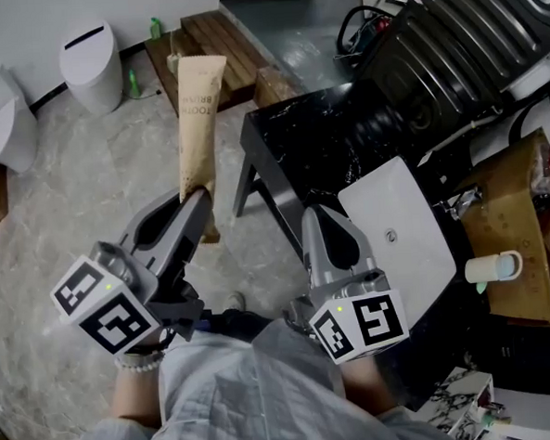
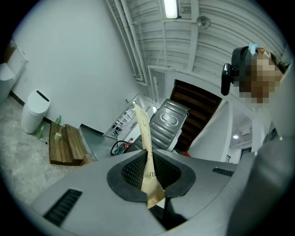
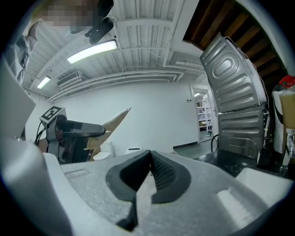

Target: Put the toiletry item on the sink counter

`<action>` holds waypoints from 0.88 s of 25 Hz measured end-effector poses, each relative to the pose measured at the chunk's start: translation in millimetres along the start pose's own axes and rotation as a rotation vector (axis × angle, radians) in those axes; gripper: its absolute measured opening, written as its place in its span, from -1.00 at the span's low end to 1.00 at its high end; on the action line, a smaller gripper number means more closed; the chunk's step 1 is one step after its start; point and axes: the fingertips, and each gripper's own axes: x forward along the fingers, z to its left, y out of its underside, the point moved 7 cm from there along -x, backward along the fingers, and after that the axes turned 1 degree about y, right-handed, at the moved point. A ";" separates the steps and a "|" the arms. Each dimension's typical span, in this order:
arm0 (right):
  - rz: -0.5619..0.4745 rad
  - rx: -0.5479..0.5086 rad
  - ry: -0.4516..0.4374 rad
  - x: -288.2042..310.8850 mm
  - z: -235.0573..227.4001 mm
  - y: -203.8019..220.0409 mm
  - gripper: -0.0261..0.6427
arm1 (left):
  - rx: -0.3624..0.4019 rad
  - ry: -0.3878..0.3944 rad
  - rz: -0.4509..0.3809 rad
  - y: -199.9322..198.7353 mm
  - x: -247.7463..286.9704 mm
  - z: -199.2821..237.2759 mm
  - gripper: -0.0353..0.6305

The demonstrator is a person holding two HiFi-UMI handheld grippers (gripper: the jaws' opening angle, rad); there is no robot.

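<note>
Head view shows your left hand-held gripper (image 1: 199, 199) clamped on the lower end of the tan toiletry packet (image 1: 199, 103). The packet stands nearly upright in the air over the marbled floor (image 1: 86, 170), off the left edge of the black worktop (image 1: 312, 142) and clear of it. In the left gripper view the jaws pinch the packet just above its crimped end. Your right hand-held gripper (image 1: 310, 214) has its jaws together with nothing between them, at the worktop's near edge, just beside the white sink basin (image 1: 416, 243).
</note>
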 end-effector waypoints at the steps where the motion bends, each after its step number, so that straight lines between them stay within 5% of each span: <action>1: -0.001 0.001 0.002 2.1 -4.1 -0.6 -0.93 | 0.001 0.002 0.001 -0.5 4.3 0.3 -0.79; 22: -0.048 0.036 0.091 -17.3 -50.7 -4.6 -0.93 | 0.032 0.068 0.041 1.8 52.7 -22.7 -0.79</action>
